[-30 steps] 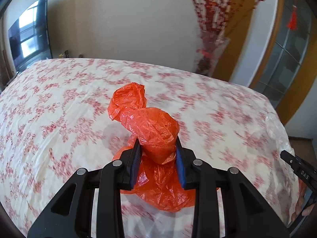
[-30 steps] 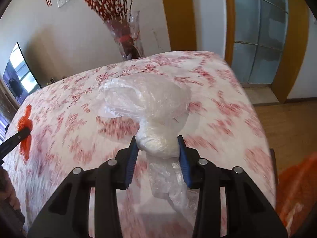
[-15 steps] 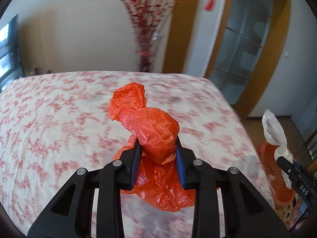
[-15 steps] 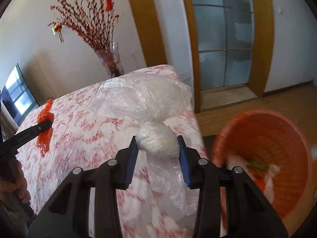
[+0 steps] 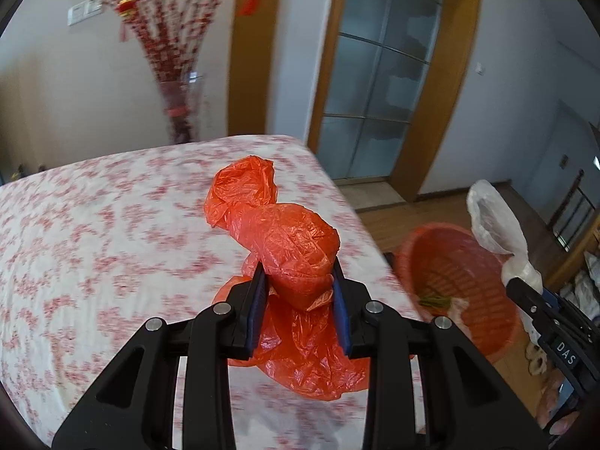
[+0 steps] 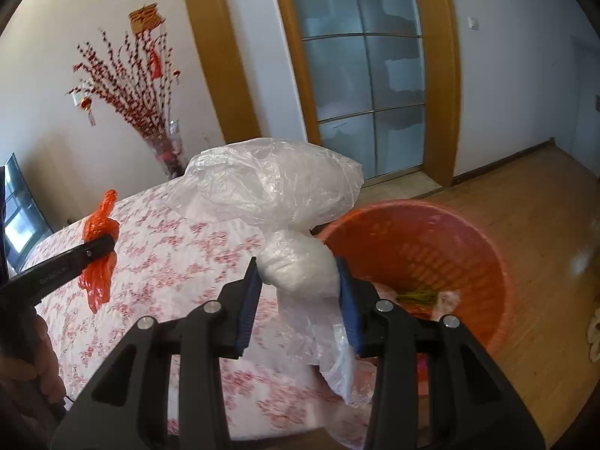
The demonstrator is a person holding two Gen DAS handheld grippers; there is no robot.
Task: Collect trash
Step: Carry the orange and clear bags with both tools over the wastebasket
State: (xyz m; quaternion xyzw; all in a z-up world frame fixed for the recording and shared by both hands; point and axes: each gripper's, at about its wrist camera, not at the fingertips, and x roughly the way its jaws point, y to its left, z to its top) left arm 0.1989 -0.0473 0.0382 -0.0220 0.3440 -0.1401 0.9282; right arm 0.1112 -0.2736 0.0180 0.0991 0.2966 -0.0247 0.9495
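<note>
Well, the room is pale-walled, with a wooden floor [image 6: 525,225] and a frosted glass door [image 6: 360,60] set in a broad wooden frame. Most of the near space is taken by a table [image 5: 93,247] under a white cloth printed with red blossoms; its far right corner points toward the door. Beyond the table's far edge a glass vase [image 6: 168,150] of red-berried branches stands against the wall, and a dark screen [image 6: 18,210] shows at the far left.

On the floor just past the table's right edge sits an orange trash basket [image 6: 468,240], its slatted wall open to view, with some green scraps and pale rubbish lying in the bottom.

A clear plastic bag [image 6: 273,187] bulges above the right hand-held gripper [image 6: 298,281], whose blue-padded jaws are clenched on the knotted white lump below the bulge; the bag's tail hangs down beneath. It is held in the air above the table's right edge, close beside the basket's rim.

An orange plastic bag [image 5: 296,255] is pinched in the left hand-held gripper [image 5: 296,292], jaws pressed in on its crumpled middle, a twisted top sticking up and loose film drooping below. It hangs over the table, near the right edge, clear of the cloth as far as I can tell.
</note>
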